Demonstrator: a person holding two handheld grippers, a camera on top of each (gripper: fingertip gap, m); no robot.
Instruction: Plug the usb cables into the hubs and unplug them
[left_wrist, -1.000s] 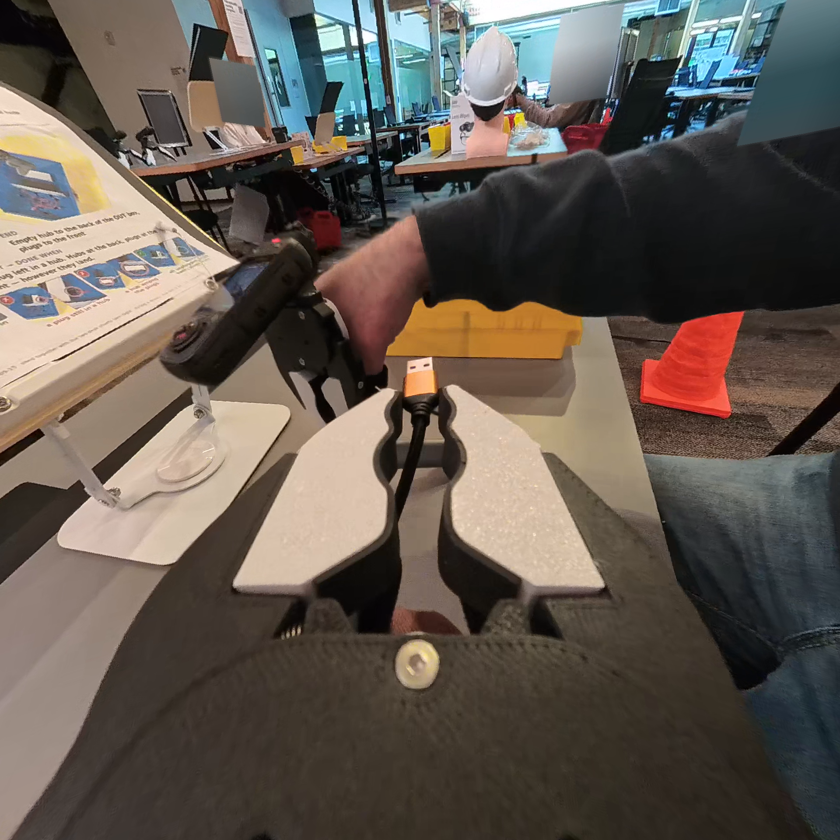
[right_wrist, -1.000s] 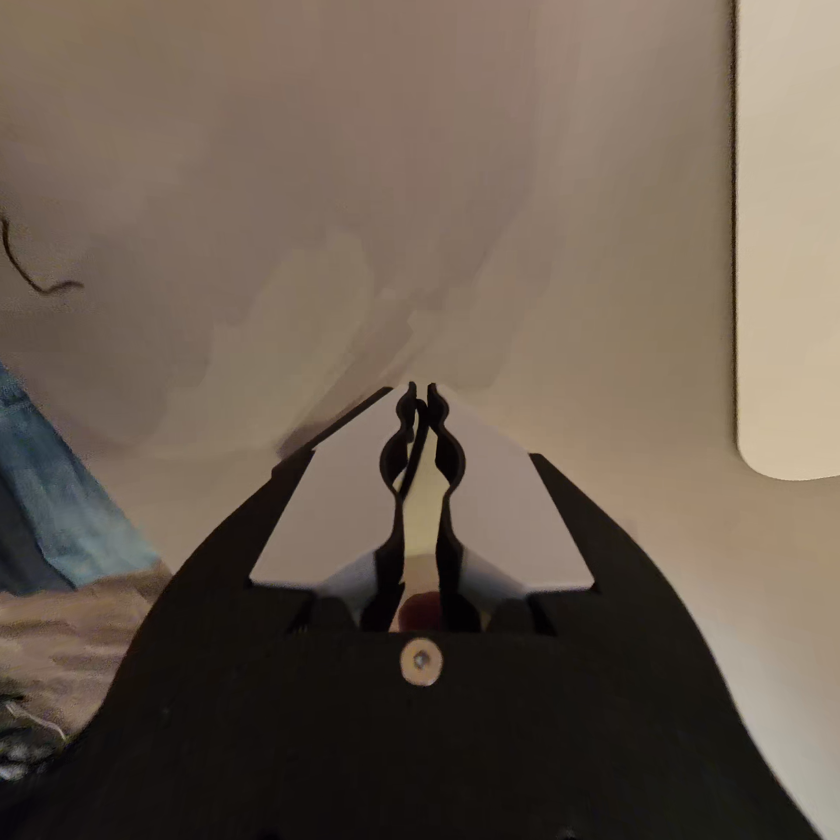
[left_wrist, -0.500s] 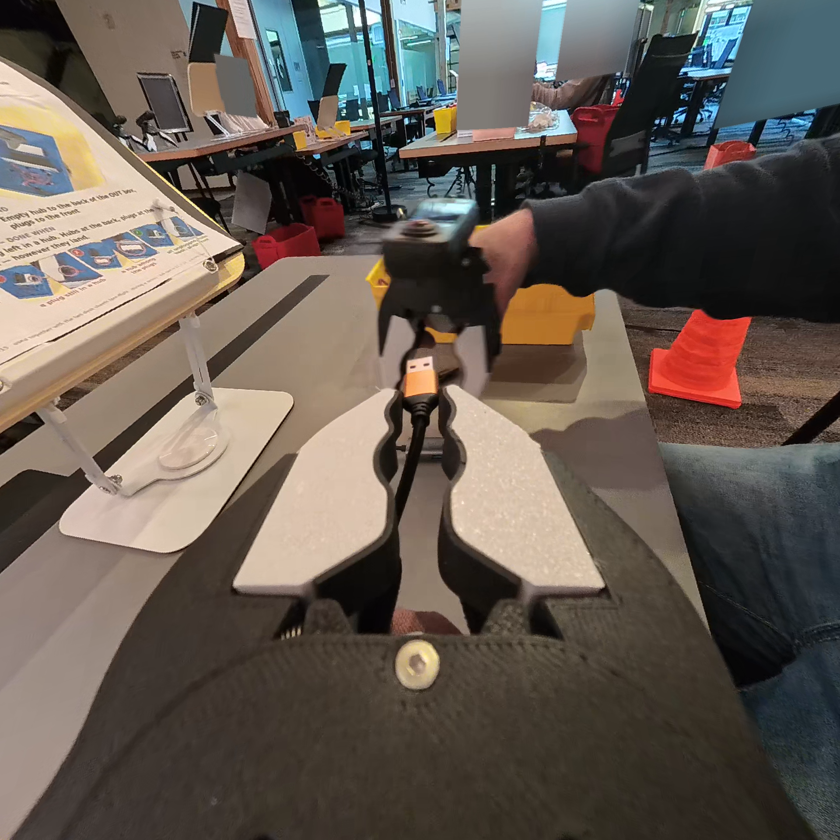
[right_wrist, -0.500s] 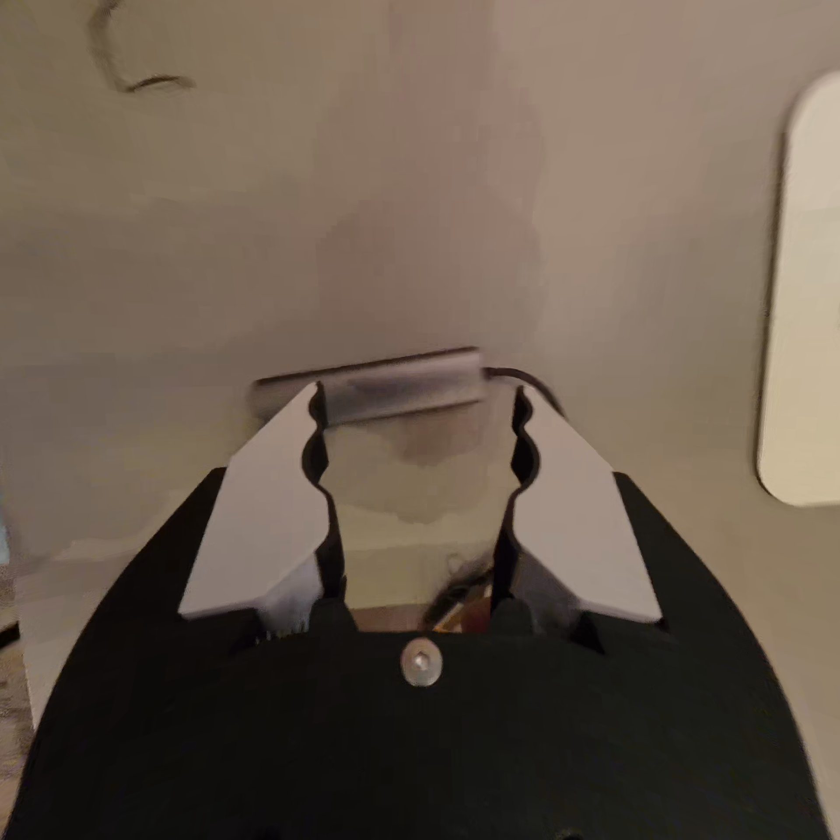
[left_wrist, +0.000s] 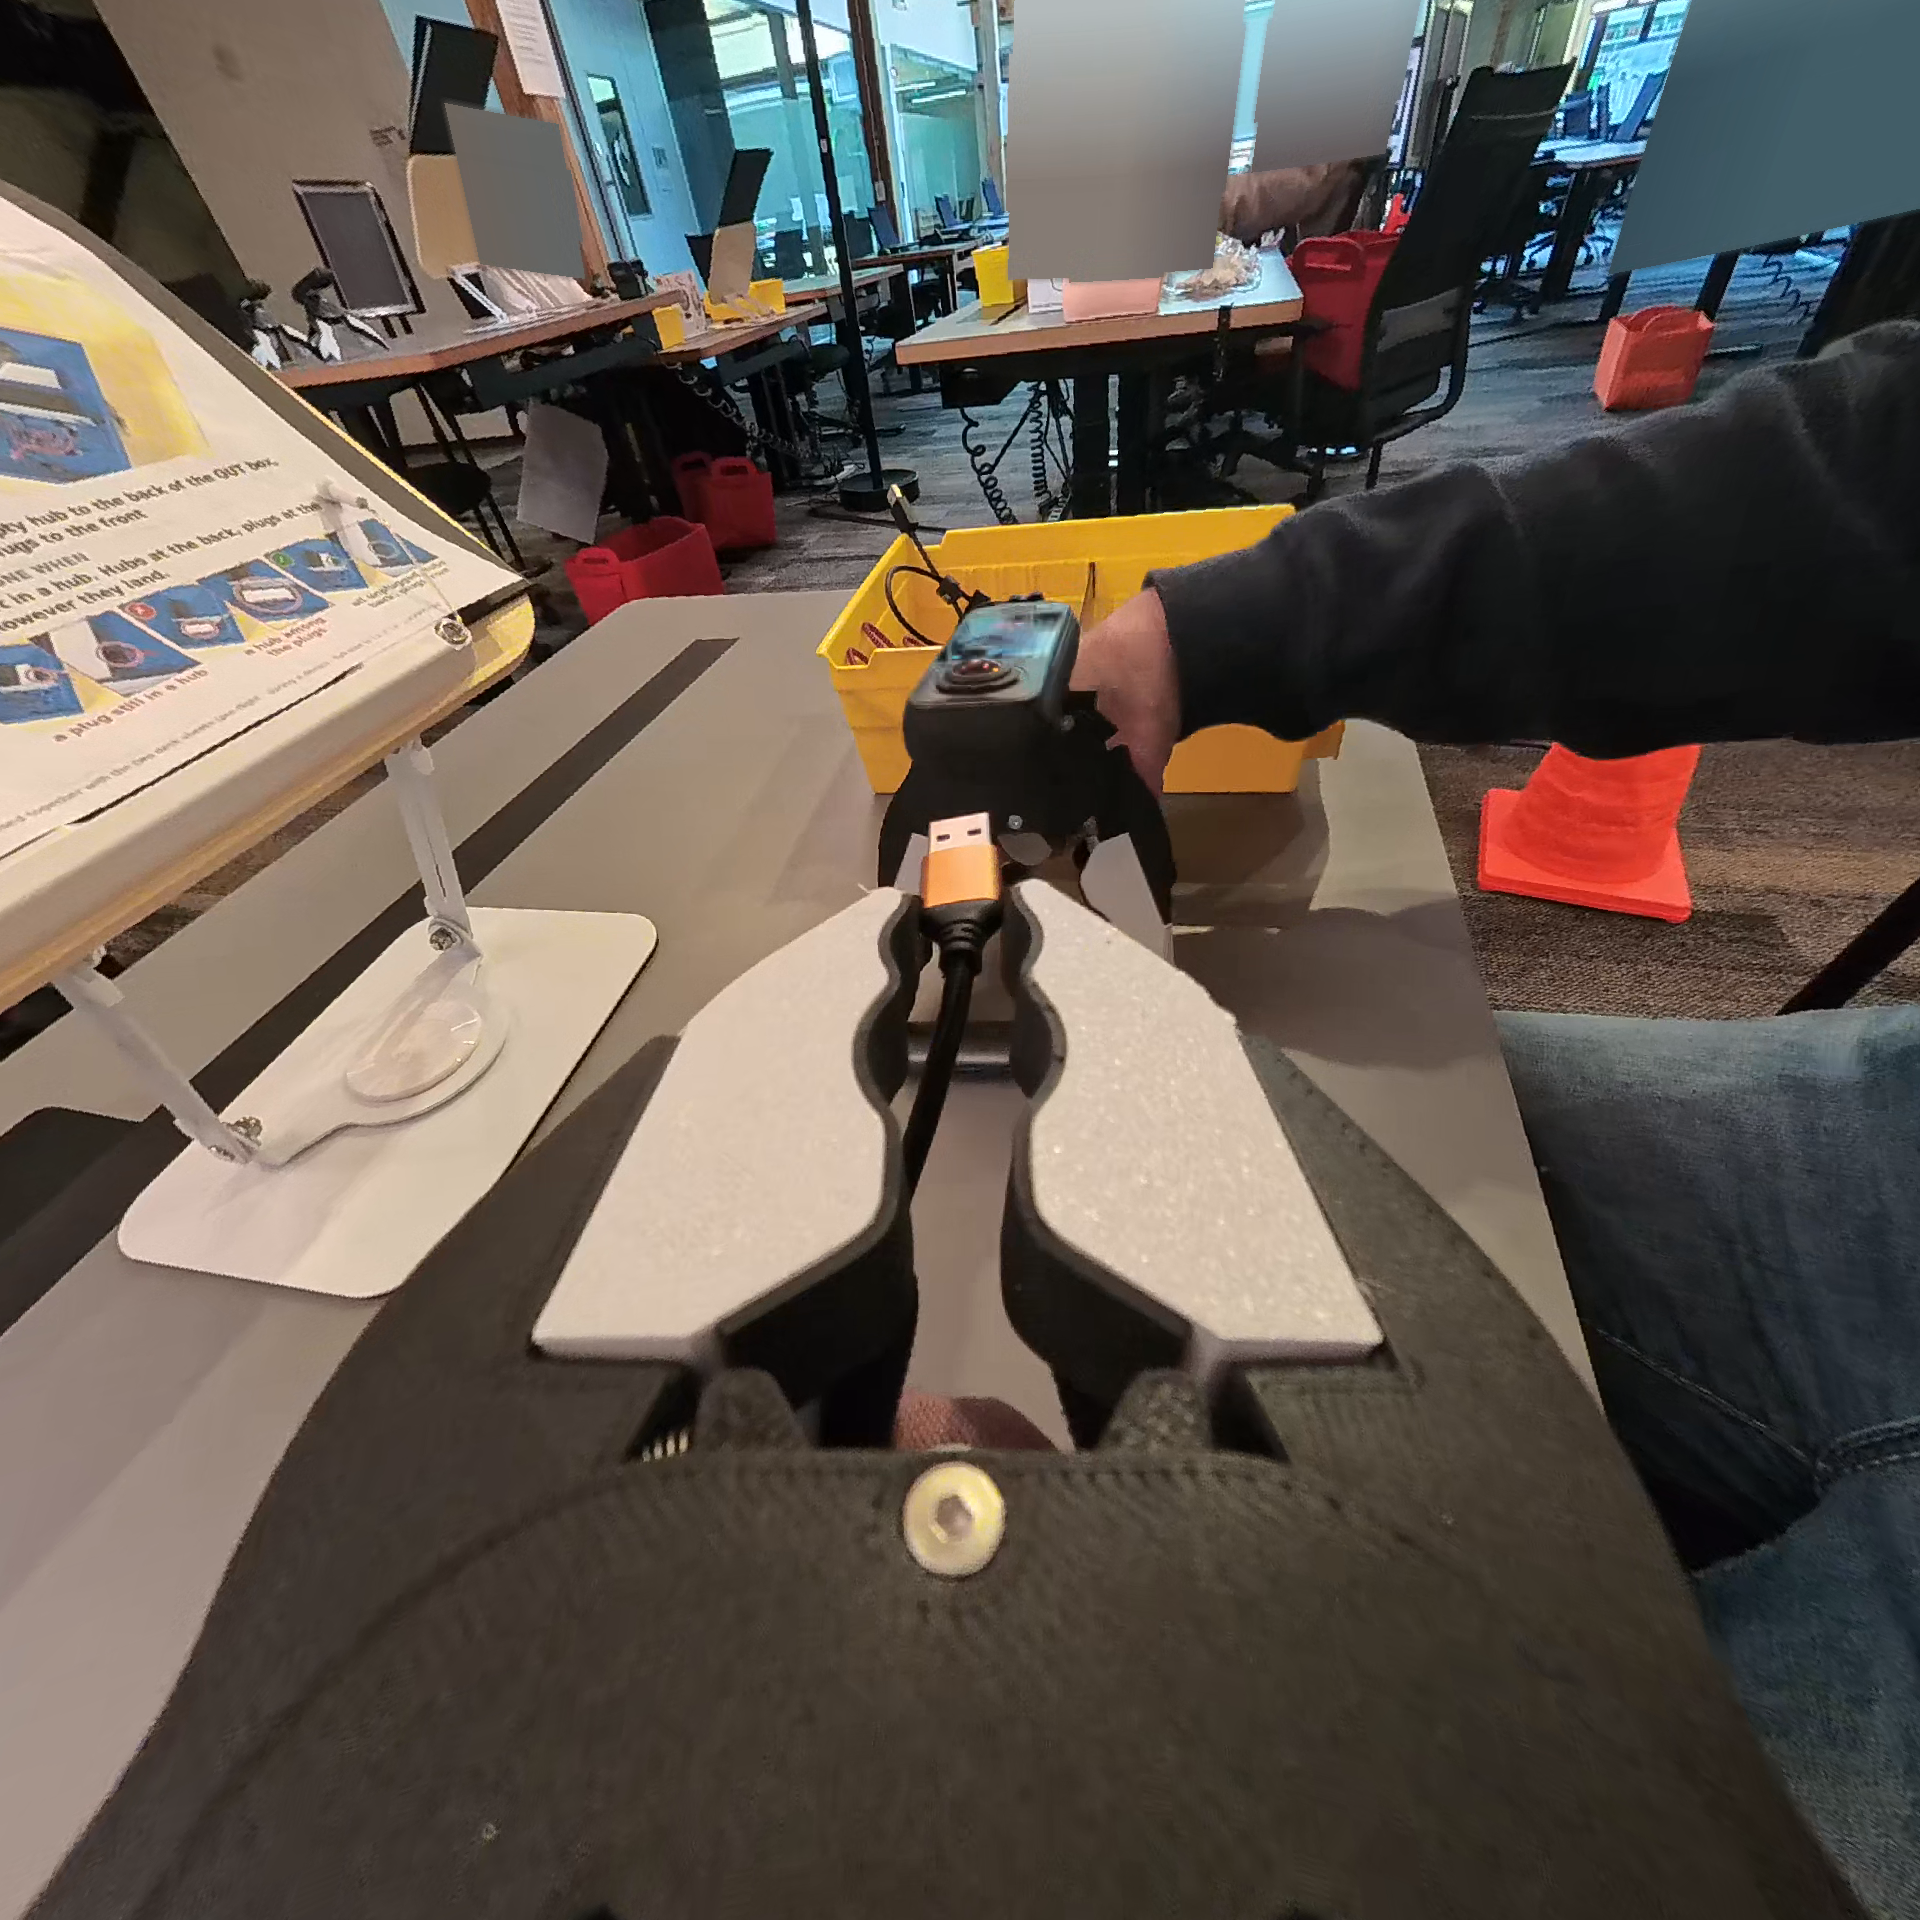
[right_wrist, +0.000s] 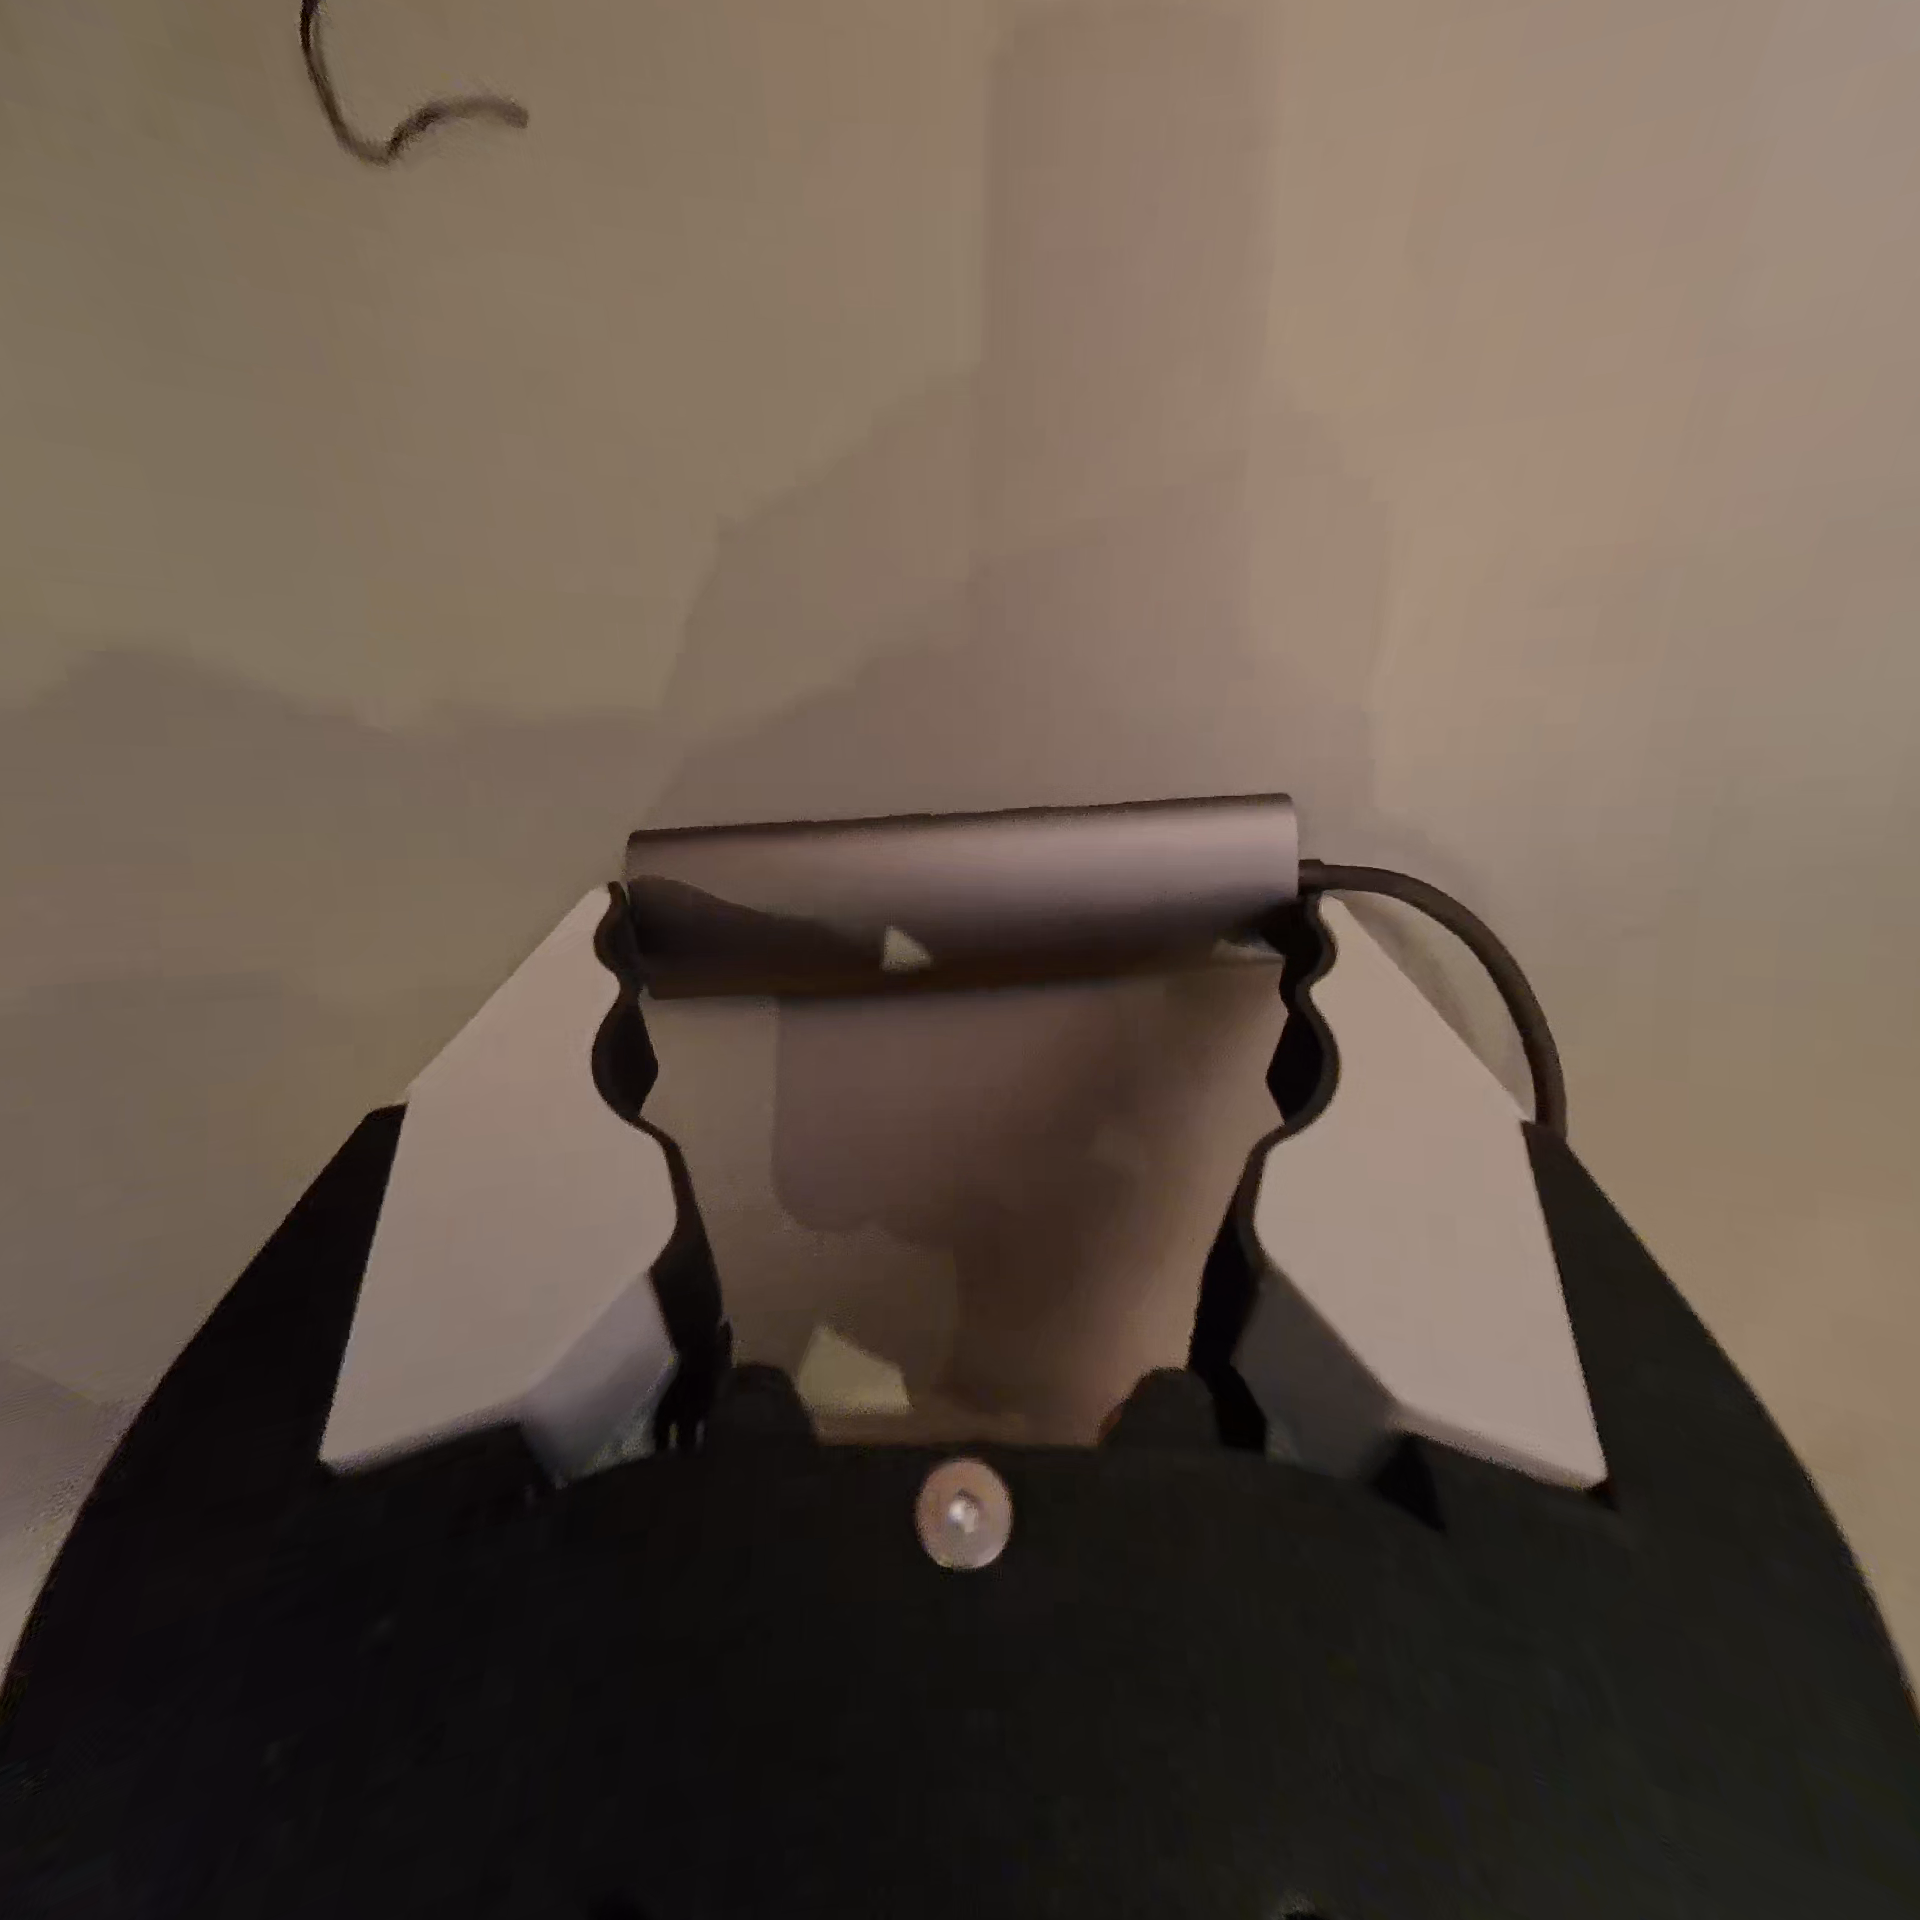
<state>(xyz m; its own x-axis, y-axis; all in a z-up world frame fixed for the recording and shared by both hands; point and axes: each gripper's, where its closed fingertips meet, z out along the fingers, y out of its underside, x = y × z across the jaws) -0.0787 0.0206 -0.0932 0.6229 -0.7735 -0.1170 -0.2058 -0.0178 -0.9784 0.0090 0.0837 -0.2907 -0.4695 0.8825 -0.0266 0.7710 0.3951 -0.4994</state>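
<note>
Grey table (left_wrist: 727, 790) in an open office. Yellow bin (left_wrist: 1049, 665) at its far edge. Left gripper (left_wrist: 961, 920) clamped on an orange-collared usb cable (left_wrist: 961, 883), plug pointing forward. Right gripper (right_wrist: 961, 935) spread wide around a grey hub (right_wrist: 961, 862) mid-table, fingertips (right_wrist: 618, 914) at its ends; contact unclear.

Two tools are showing: the left tool (left_wrist: 961, 920) and the right tool (right_wrist: 961, 925). One orange-ended USB cable (left_wrist: 961, 883), one grey hub (right_wrist: 961, 878), one yellow bin (left_wrist: 1049, 665) (contents unclear) and one document stand (left_wrist: 343, 1091) are sitting about.
</note>
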